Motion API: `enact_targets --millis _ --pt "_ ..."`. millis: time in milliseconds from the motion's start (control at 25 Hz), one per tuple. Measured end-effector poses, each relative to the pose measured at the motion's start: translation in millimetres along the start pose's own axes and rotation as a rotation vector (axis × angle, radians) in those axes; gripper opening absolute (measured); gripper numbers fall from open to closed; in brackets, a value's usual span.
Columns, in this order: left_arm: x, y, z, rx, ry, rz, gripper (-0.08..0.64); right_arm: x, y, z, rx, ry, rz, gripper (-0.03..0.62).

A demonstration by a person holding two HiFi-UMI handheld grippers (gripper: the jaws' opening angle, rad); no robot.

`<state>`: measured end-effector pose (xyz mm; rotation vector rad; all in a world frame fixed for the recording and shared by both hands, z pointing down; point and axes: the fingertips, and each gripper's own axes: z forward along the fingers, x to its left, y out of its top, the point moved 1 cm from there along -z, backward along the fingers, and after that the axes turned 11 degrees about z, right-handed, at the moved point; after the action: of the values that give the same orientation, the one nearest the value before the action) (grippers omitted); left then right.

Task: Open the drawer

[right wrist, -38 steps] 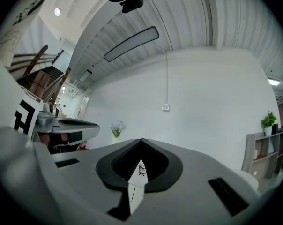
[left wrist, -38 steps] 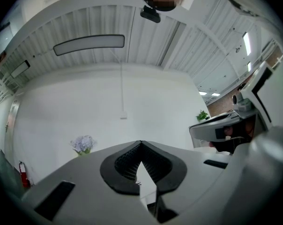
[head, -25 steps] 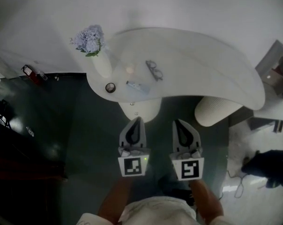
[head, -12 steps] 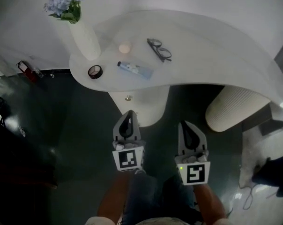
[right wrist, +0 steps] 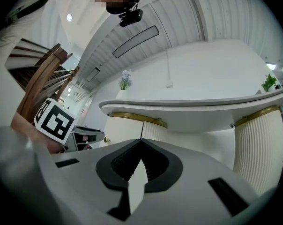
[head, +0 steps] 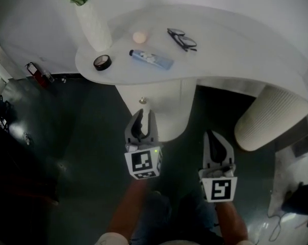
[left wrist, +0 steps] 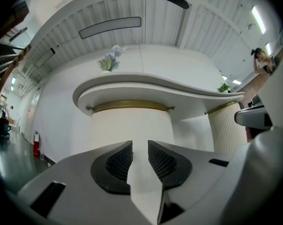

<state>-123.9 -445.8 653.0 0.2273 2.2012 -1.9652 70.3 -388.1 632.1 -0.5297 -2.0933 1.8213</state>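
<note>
Counter (head: 235,40) looks smooth matt white, with a brassy metal band (left wrist: 132,106) underneath. Floor (head: 77,131) is dark and glossy. The left tongs (left wrist: 140,146) have rough black pads (left wrist: 119,162).

One curved white bench (head: 230,45) carries one tall white vase (head: 93,27), one black tape roll (head: 102,62), one blue tube (head: 151,59), one pair of dark-rimmed glasses (head: 182,39) and one small pale round lump (head: 139,37). There are two pale supports: one smooth pedestal (head: 172,108) bearing one small metal knob (head: 142,101), and one ribbed pedestal (head: 268,119). There is one red fire extinguisher (head: 34,71).
</note>
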Motion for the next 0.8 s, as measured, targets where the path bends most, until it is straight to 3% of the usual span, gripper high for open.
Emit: enact_targets --millis 360,640,800 --pt "19.0 -20.7 45.2 0.057 0.019 -0.018 0.166 -19.8 -16.7 -3.5 -0.023 -0.023 -0.012 0.005" --pt "22.4 -23.8 54.8 0.062 0.013 -0.019 0.161 -25.5 -19.8 -6.8 -0.028 -0.042 -0.005 0.005" --pt "25.0 -24.9 52.1 0.052 0.027 -0.020 0.112 -24.5 -24.9 -10.7 -0.021 -0.047 -0.006 0.005"
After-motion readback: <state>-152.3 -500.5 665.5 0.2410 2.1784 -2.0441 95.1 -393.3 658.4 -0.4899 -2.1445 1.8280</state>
